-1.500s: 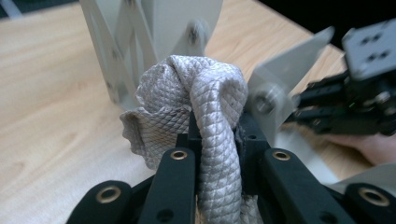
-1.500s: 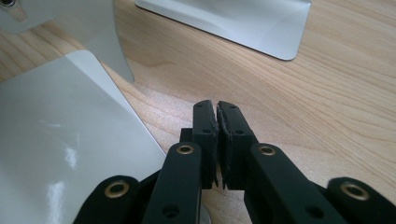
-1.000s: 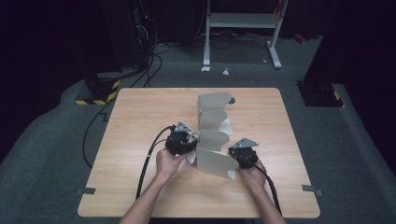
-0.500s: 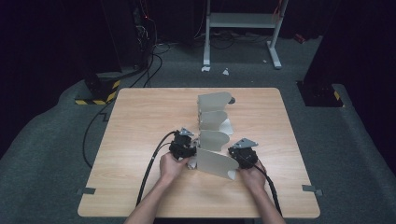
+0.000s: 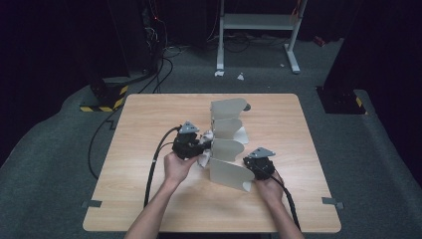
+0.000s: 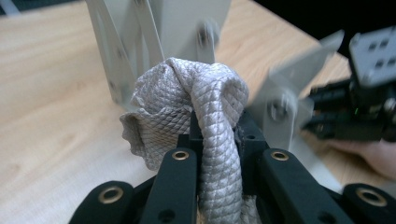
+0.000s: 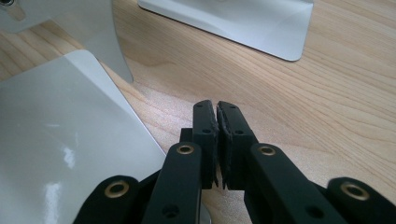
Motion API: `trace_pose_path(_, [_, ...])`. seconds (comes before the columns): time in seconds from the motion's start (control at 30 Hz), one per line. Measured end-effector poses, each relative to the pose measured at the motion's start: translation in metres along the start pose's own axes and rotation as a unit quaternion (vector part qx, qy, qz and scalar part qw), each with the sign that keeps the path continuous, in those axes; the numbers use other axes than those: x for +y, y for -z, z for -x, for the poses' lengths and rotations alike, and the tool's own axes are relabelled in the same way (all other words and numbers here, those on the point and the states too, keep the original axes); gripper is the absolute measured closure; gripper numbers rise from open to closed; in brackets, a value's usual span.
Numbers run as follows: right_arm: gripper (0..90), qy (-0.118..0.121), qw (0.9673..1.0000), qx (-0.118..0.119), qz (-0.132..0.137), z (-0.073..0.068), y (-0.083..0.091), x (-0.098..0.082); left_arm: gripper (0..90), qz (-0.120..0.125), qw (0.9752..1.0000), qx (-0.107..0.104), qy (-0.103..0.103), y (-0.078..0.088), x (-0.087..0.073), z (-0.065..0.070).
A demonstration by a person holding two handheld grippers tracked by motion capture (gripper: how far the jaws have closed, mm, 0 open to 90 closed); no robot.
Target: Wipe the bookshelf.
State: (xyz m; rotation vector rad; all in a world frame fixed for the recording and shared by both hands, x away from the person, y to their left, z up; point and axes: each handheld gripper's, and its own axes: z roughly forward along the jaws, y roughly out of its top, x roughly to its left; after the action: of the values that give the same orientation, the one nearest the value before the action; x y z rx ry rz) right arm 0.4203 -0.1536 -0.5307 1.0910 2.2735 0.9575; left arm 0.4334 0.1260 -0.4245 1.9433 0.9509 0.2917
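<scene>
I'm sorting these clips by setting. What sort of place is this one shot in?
Most likely a lab or recording studio, not a home: dark curtained walls, grey carpet, a lone wooden table, black cables running to equipment behind it, and a hazard-striped block on the floor.

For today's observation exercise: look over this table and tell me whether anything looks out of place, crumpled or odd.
One thing stands out: a grey quilted cloth is bunched into a crumpled wad, pinched in the left hand-held gripper against the grey metal rack. The rack's upright plates look undamaged, and nothing is spilled on the wooden table.
</scene>
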Motion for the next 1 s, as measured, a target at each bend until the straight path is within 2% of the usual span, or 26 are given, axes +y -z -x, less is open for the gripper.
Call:
trace_pose_path(0.13, [86.4,0.0,1.0,0.0,0.0,0.0,0.0,0.0,80.4,0.01,0.9999,0.005,-0.004,0.001,0.012,-0.002])
trace_pose_path(0.3, [86.3,-0.002,1.0,0.001,0.0,0.0,0.0,0.0,80.3,0.01,0.9999,0.008,0.002,-0.004,0.02,-0.007])
trace_pose_path(0.43, [86.3,-0.002,1.0,0.0,0.0,0.0,0.0,0.0,80.3,0.002,0.9999,0.009,0.009,-0.012,0.015,-0.01])
trace_pose_path(0.8, [86.1,-0.003,1.0,0.001,0.0,0.001,0.0,0.0,80.2,-0.054,0.9983,0.012,0.018,-0.041,-0.009,-0.018])
trace_pose_path(1.0, [85.8,-0.002,1.0,0.0,0.0,0.0,0.0,0.0,80.2,-0.057,0.9981,0.012,0.021,-0.048,-0.014,-0.018])
